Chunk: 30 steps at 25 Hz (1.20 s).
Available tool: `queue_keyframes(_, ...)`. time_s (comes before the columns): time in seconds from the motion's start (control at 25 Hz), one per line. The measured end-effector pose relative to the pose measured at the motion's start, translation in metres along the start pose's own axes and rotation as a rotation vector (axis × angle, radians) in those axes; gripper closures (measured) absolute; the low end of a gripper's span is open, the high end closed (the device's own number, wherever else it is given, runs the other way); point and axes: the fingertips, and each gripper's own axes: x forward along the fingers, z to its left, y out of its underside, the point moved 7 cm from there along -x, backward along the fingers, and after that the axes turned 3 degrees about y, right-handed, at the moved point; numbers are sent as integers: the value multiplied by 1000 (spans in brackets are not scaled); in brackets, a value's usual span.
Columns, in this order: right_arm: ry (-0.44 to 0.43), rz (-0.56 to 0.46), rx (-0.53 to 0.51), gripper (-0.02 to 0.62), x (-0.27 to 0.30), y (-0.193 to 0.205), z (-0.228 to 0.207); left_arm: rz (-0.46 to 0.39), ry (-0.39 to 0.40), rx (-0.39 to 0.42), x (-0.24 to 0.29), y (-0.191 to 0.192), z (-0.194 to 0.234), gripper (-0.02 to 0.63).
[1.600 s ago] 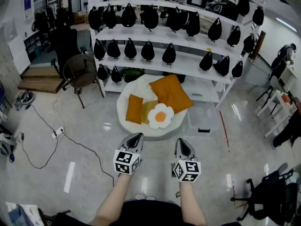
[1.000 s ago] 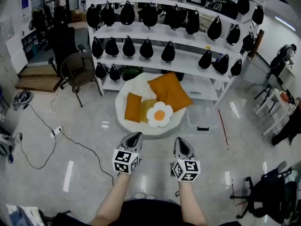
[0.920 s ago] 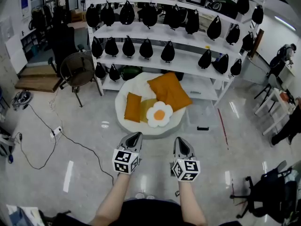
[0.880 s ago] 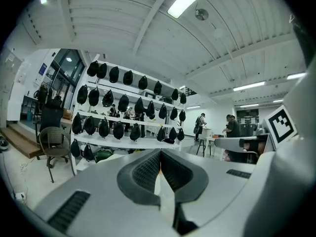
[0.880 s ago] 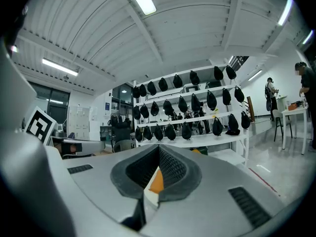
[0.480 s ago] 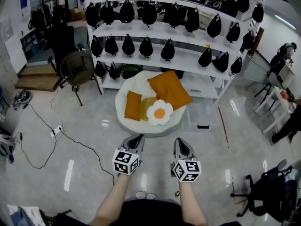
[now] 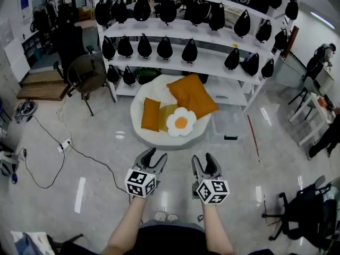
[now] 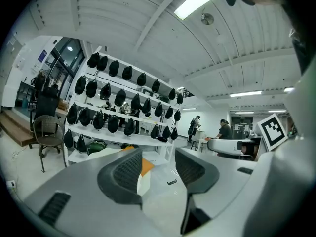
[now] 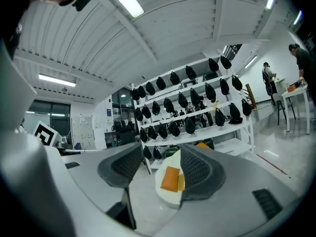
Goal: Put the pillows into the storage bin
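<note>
Resting on a white beanbag, pillows neighbour the storage bin.

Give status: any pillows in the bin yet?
Done: nothing; the clear storage bin looks empty. In hand: nothing; left gripper and right gripper jaws have just been opening, nothing between them. Left: all four on the white cushion: large orange pillow, small orange pillow, yellow pillow, flower pillow.
</note>
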Motion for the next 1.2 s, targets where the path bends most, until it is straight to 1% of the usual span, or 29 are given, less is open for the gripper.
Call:
queue_keyframes(0.2,6,1,7,359,-2,1,4,4,4,-5,-3,-1,2,400)
queue_keyframes(0.56,55,-37,21,356,-14,2,9,-6,37,30,-4,-8,11,400)
queue_keyframes(0.72,75,-56,21,357,-14,-4,8,-12,51,34,0,-12,15,400)
queue_keyframes(1.0,93,-88,10,357,-3,-16,-3,-36,83,37,24,-19,18,400)
queue_keyframes(1.2,113,-107,8,357,16,-21,-22,-42,94,44,56,-23,31,400)
